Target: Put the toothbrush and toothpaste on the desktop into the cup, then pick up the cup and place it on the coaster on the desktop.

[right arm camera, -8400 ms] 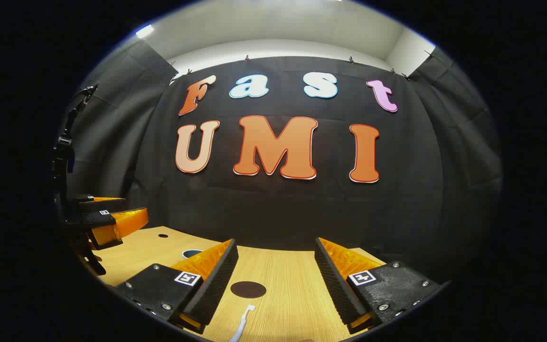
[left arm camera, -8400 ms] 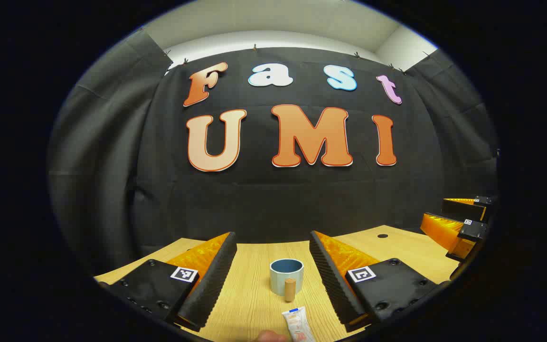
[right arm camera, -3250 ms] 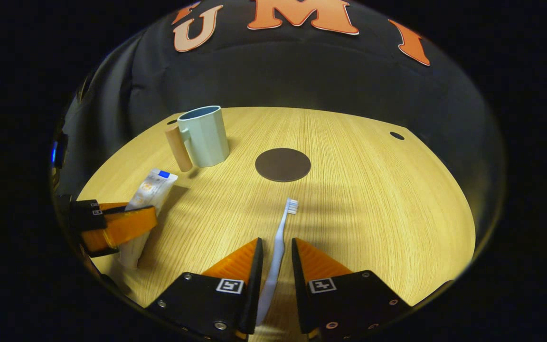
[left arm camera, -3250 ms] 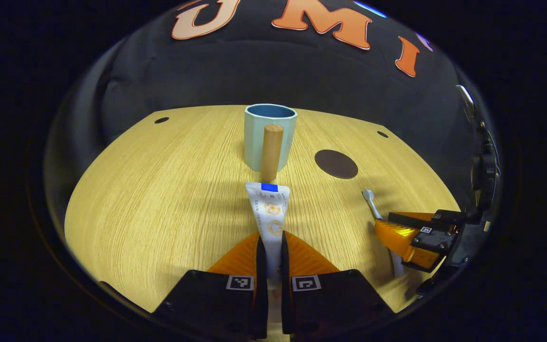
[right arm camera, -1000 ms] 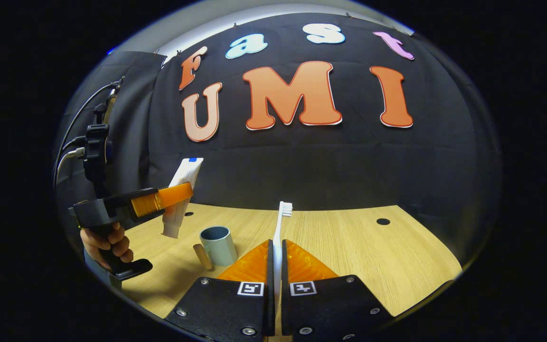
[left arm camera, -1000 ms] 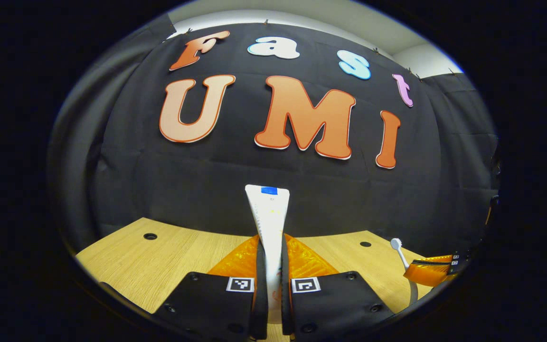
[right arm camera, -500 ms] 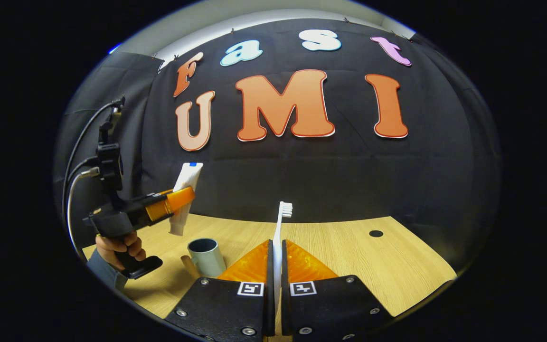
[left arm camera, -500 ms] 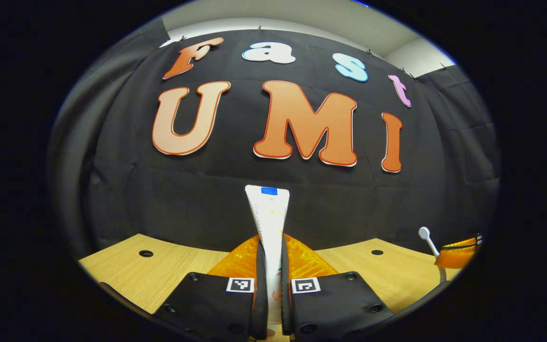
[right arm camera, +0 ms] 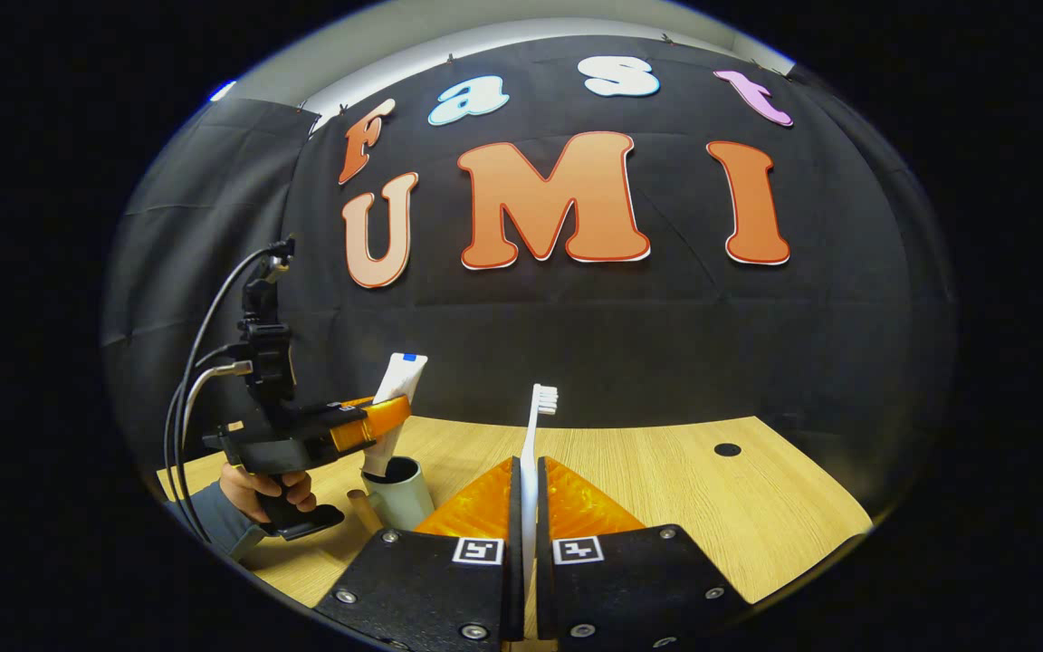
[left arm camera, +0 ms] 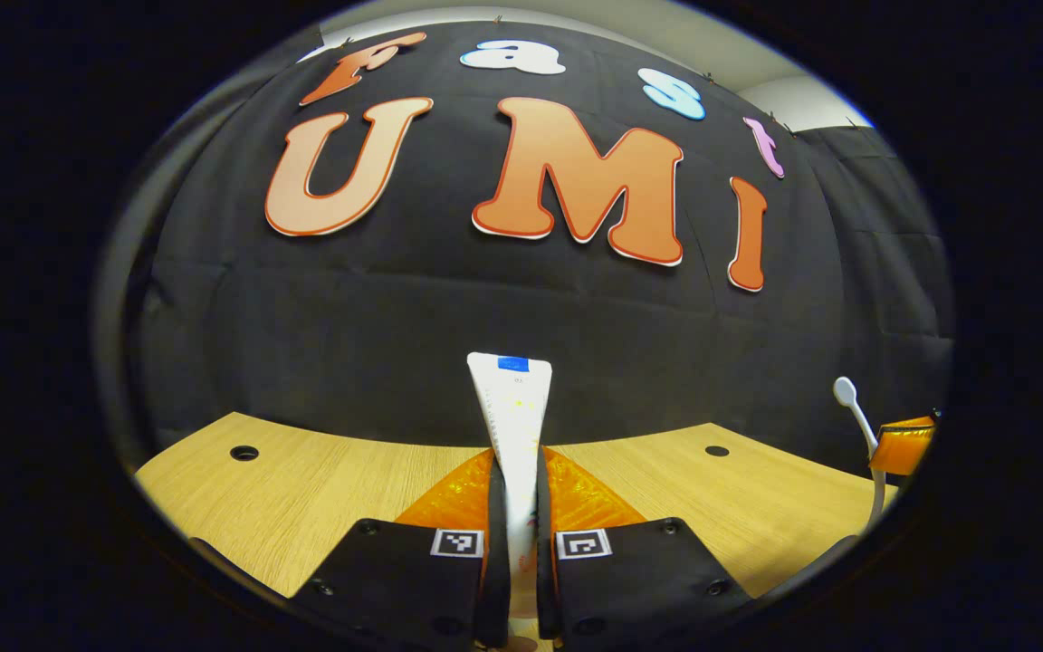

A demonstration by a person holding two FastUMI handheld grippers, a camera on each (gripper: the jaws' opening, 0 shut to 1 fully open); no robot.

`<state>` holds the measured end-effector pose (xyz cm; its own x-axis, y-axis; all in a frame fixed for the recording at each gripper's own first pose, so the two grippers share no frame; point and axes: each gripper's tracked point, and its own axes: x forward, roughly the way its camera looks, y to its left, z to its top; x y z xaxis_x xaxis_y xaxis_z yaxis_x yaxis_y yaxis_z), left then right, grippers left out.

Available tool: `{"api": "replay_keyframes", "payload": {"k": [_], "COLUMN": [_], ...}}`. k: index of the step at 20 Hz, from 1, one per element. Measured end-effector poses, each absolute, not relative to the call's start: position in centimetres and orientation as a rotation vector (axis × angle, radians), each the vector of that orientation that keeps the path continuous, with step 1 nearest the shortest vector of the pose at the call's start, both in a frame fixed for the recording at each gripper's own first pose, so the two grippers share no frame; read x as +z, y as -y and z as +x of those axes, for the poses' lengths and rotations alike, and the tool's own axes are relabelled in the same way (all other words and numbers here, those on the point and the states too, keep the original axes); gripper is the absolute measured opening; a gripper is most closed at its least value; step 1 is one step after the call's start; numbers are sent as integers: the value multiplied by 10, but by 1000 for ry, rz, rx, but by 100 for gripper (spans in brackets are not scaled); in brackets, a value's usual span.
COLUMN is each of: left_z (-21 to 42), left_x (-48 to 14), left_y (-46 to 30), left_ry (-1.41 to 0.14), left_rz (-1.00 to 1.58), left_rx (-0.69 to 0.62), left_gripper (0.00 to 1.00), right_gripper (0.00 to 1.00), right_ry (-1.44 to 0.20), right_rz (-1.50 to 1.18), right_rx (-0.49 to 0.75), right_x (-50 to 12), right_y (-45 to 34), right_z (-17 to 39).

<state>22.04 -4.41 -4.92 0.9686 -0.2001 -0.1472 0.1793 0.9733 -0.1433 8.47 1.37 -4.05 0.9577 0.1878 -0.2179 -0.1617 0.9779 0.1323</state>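
Observation:
My left gripper [left arm camera: 515, 471] is shut on the white toothpaste tube [left arm camera: 512, 407], which stands upright between its fingers. In the right gripper view that left gripper [right arm camera: 386, 418] holds the toothpaste tube [right arm camera: 395, 385] right over the pale blue cup [right arm camera: 402, 496], its lower end at the cup's mouth. The cup's wooden handle [right arm camera: 360, 509] points left. My right gripper [right arm camera: 526, 471] is shut on the white toothbrush [right arm camera: 535, 426], bristles up, to the right of the cup. The toothbrush [left arm camera: 852, 412] and the right gripper [left arm camera: 902, 444] also appear at the right edge of the left gripper view.
The wooden desktop [right arm camera: 684, 480] has small round holes, one hole [right arm camera: 726, 449] at the right and another hole [left arm camera: 244, 452] at the far left. A hand [right arm camera: 259, 489] in a sleeve holds the left gripper's handle, with cables [right arm camera: 200, 380] rising from it.
The left gripper has moved right and down with the toothpaste, from left of the cup to directly above it. The right gripper holds the toothbrush nearly still.

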Motion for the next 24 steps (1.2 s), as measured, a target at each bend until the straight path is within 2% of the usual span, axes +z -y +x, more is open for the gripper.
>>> {"api": "replay_keyframes", "payload": {"k": [13, 24], "left_z": [225, 194], "left_x": [-79, -89], "left_y": [30, 7], "left_ry": [-200, -249], "left_rz": [-158, -190], "left_rx": [-188, -177], "left_gripper": [19, 25], "right_gripper": [5, 6], "right_ry": [-190, -151], "right_rz": [126, 143], "right_rx": [208, 282], "right_x": [-35, -29], "right_y": [-19, -62], "right_z": [85, 88]}}
